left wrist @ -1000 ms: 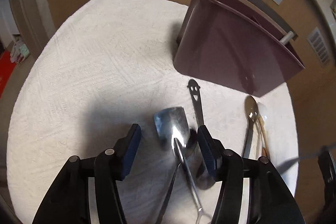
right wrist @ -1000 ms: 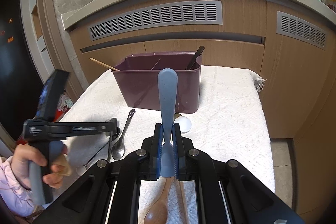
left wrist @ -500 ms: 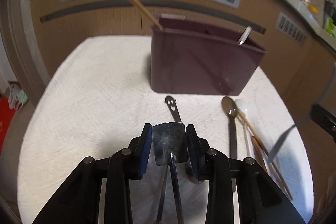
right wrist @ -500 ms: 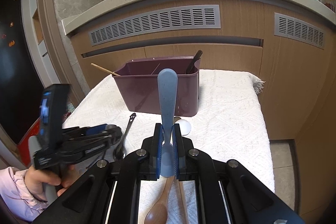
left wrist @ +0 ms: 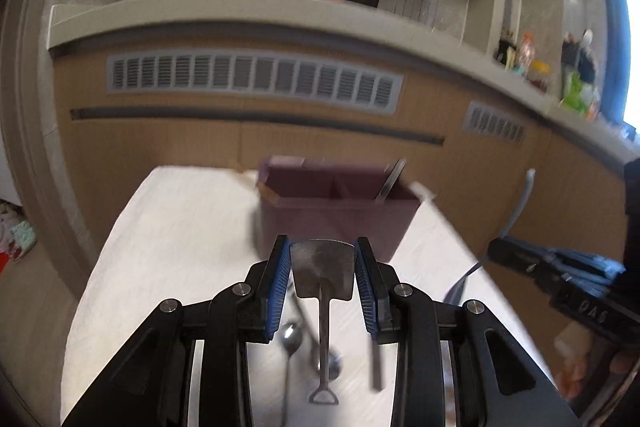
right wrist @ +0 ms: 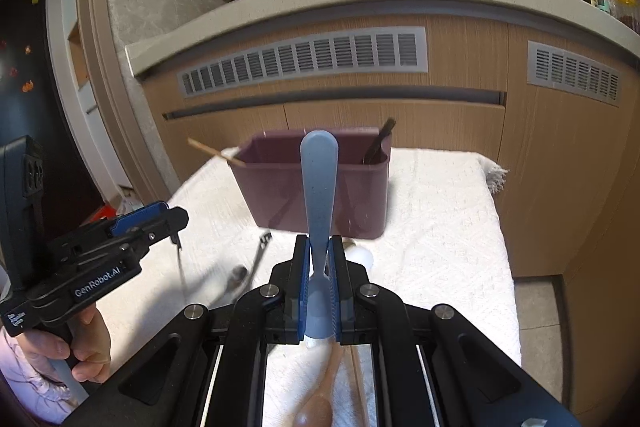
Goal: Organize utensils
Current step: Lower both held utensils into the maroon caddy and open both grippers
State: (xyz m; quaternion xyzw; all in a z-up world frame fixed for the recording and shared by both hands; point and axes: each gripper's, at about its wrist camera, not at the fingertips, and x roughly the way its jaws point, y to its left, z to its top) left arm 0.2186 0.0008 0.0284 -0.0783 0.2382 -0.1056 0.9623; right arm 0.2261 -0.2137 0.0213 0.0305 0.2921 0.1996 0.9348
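Steel shovel-spoon clamped in left claw (handle hanging down), blue spoon upright in right claw.

Daylight blazes white at the upper right edge of my left view, from a window. That whole view is smeared by motion blur; the purple bin looks soft. My right view is sharp. Both bend heavily and darken at the corners.
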